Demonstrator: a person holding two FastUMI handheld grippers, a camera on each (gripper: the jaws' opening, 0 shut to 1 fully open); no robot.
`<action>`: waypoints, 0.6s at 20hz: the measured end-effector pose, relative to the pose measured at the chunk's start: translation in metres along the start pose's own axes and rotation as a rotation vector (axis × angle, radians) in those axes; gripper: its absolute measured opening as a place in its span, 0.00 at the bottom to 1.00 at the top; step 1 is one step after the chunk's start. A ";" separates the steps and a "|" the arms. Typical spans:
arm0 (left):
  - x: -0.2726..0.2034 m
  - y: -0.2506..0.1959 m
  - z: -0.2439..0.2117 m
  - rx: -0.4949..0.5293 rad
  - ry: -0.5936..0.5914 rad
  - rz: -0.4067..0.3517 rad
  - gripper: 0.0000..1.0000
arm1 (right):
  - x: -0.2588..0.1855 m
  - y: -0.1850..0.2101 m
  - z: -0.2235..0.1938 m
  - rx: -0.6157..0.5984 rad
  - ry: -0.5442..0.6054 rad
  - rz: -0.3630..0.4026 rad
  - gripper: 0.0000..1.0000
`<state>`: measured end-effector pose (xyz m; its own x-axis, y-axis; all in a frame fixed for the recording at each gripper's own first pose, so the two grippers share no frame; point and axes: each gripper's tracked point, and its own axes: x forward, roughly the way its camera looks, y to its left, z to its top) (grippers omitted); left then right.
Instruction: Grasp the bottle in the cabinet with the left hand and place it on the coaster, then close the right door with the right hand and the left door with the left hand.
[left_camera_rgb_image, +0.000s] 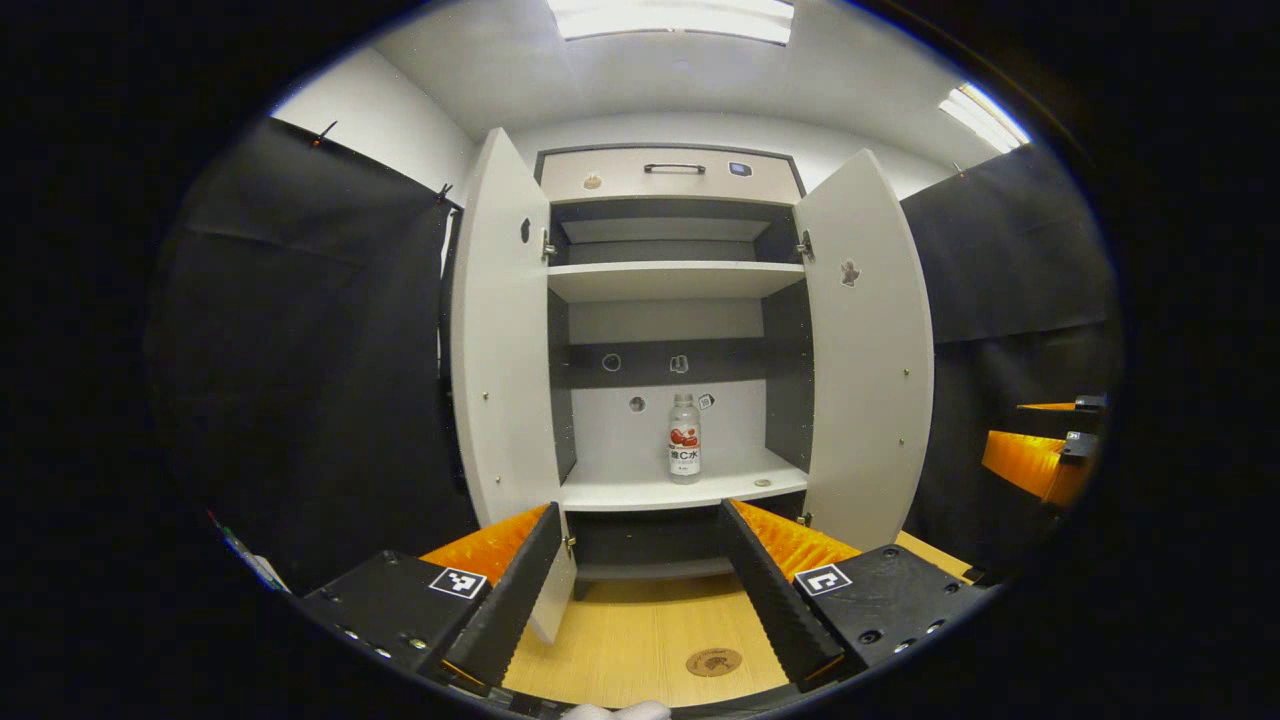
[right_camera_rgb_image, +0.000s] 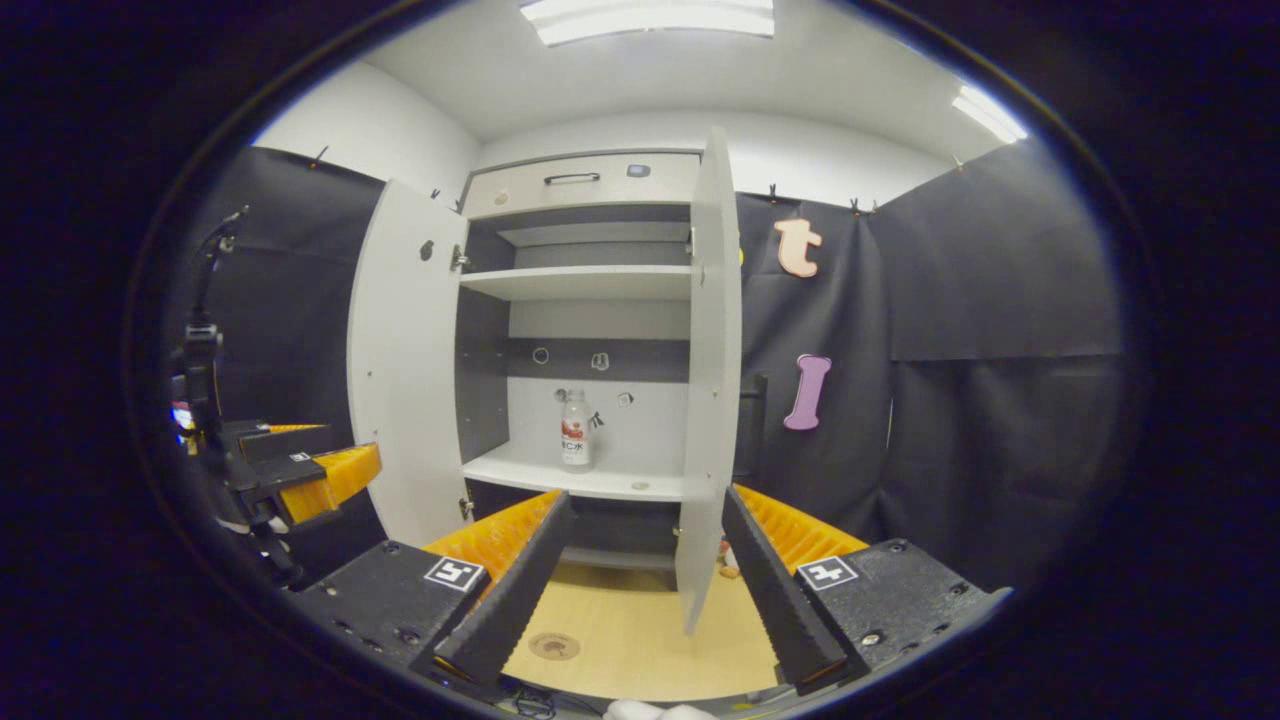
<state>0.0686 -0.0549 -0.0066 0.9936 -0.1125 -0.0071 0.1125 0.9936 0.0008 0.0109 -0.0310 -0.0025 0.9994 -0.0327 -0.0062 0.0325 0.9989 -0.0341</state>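
Standing upright on the cabinet's lower shelf, a little right of its middle and well back from the front edge, the bottle is waiting untouched; in the right gripper view it is showing between the two open doors. It is looking like a small clear plastic drink bottle with a white cap and a printed label, so I am judging it light, fairly stiff but squeezable, and smooth enough to slip; whether it is full I cannot tell. The labelled middle of the body is probably offering the best hold, below the narrowing neck, with the fingers closing across the width. The left gripper is hanging well short of the cabinet, its jaws spread wide and holding nothing; the right gripper is likewise gaping and empty, facing the edge of the right door. The coaster is lying on the wooden tabletop in front; the left door is standing open.
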 end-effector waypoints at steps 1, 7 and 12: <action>0.016 -0.008 0.001 0.000 -0.003 -0.010 0.95 | 0.005 -0.007 0.000 -0.002 0.000 -0.006 0.99; 0.139 -0.049 0.013 0.026 -0.031 -0.036 0.96 | 0.040 -0.048 0.001 -0.016 -0.004 -0.024 0.99; 0.249 -0.060 0.011 0.046 -0.013 -0.017 0.96 | 0.062 -0.077 0.001 -0.002 0.011 -0.039 0.99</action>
<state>0.3098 -0.1426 0.0022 0.9915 -0.1301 0.0056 0.1297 0.9904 0.0470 0.0704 -0.1095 0.0004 0.9973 -0.0722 -0.0157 0.0716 0.9968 -0.0363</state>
